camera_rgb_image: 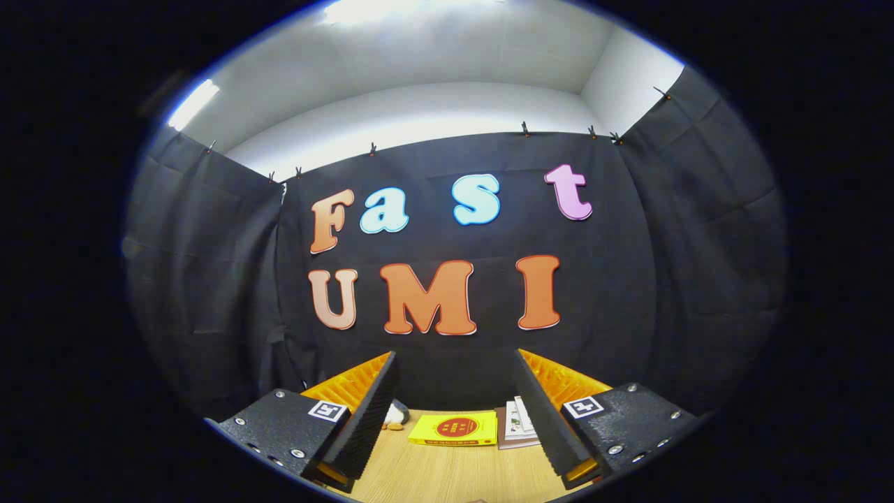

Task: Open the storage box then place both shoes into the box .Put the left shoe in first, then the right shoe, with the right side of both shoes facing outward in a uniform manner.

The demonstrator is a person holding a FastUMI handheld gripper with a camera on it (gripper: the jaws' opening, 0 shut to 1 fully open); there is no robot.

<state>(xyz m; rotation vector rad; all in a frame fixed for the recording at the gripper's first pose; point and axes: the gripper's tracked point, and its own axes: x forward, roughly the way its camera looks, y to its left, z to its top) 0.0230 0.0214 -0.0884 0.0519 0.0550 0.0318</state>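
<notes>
One yellow book (pixel 452 428) lies flat on the wooden tabletop (pixel 433 475), ahead of the gripper (pixel 457 391) and between the lines of its two fingers. One pile of papers or booklets (pixel 515 423) lies just to the book's right, touching or nearly touching it, partly hidden behind the right finger (pixel 548 412). By the left finger (pixel 363 419) a small grey and orange thing (pixel 395 417) peeks out; it may be part of a shoe, but too little shows to tell. The fingers stand wide apart, holding nothing. Black cloth hangs beyond the tabletop.
</notes>
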